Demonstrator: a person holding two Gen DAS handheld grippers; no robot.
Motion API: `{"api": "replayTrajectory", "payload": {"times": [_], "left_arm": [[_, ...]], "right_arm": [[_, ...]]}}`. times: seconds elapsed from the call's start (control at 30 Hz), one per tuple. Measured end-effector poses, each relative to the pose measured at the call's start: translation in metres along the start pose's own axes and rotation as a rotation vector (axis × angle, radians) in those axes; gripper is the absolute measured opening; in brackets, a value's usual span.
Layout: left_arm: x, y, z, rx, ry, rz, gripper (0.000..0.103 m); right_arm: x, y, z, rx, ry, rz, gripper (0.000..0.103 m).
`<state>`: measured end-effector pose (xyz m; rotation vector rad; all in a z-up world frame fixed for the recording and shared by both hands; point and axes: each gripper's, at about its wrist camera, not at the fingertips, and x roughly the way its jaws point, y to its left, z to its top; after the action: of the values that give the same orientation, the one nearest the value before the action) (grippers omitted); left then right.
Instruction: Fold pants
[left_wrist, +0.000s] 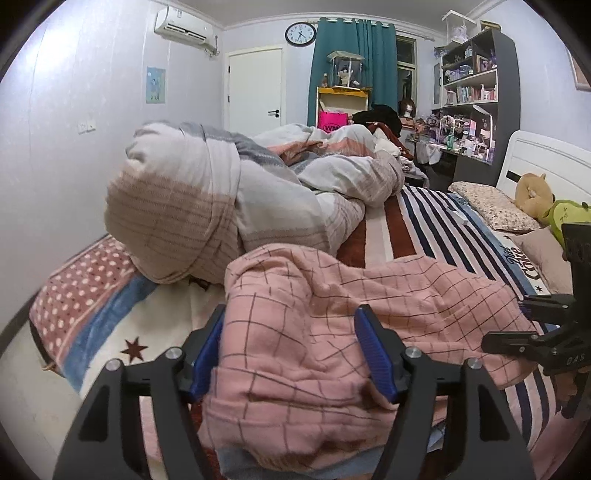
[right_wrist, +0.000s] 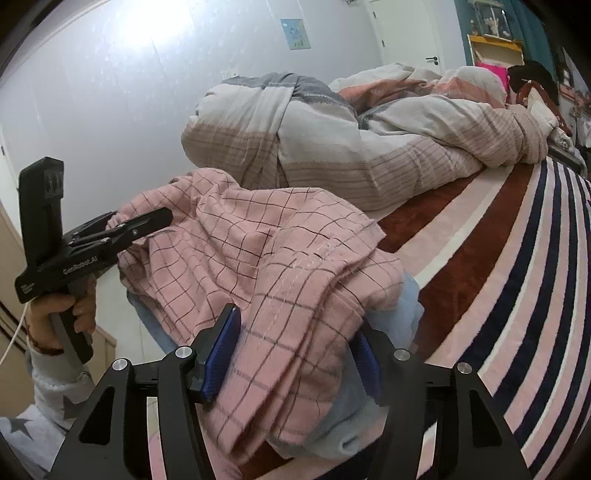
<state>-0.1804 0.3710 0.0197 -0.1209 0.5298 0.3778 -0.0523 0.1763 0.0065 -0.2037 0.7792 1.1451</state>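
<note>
The pink checked pants (left_wrist: 332, 306) lie bunched on the striped bed near its front edge. In the left wrist view my left gripper (left_wrist: 291, 350) has its blue pads wide apart around a thick fold of the pants. In the right wrist view my right gripper (right_wrist: 295, 354) has its pads wide apart around another bunch of the pants (right_wrist: 266, 251), with a light blue cloth (right_wrist: 399, 317) under it. The left gripper also shows there at the left (right_wrist: 140, 221), fingers at the pants' far edge. The right gripper shows at the right edge of the left wrist view (left_wrist: 528, 321).
A rolled-up striped duvet (left_wrist: 207, 192) lies across the bed behind the pants. The striped blanket (left_wrist: 436, 221) covers the bed to the right. Pillows and plush toys (left_wrist: 535, 195) sit at the headboard. A wall runs along the left.
</note>
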Motion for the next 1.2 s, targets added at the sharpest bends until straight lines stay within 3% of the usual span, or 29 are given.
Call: {"api": "replayTrajectory", "payload": {"times": [0.23, 0.3, 0.4, 0.63, 0.73, 0.87, 1.0, 1.2], "left_arm": [[-0.028, -0.015, 0.006, -0.002, -0.045, 0.019, 0.072], [-0.037, -0.023, 0.007, 0.004, -0.06, 0.009, 0.072], [-0.05, -0.04, 0.009, 0.02, -0.086, 0.002, 0.077], [-0.067, -0.099, 0.011, 0.069, -0.132, -0.068, 0.081], [-0.072, -0.131, 0.011, 0.086, -0.161, -0.11, 0.087], [-0.071, -0.182, 0.005, 0.094, -0.201, -0.178, 0.097], [-0.067, -0.225, -0.002, 0.092, -0.228, -0.246, 0.098], [-0.058, -0.279, -0.02, 0.118, -0.281, -0.258, 0.102]], "right_arm": [[-0.027, -0.004, -0.01, 0.008, -0.023, -0.011, 0.059], [-0.036, -0.007, -0.014, 0.013, -0.034, -0.019, 0.066], [-0.05, -0.011, -0.023, 0.022, -0.048, -0.03, 0.068], [-0.092, -0.026, -0.052, 0.048, -0.091, -0.09, 0.074], [-0.116, -0.037, -0.067, 0.068, -0.13, -0.136, 0.087], [-0.153, -0.05, -0.094, 0.079, -0.195, -0.244, 0.089], [-0.19, -0.06, -0.122, 0.067, -0.271, -0.379, 0.1], [-0.221, -0.072, -0.158, 0.065, -0.349, -0.571, 0.102]]}}
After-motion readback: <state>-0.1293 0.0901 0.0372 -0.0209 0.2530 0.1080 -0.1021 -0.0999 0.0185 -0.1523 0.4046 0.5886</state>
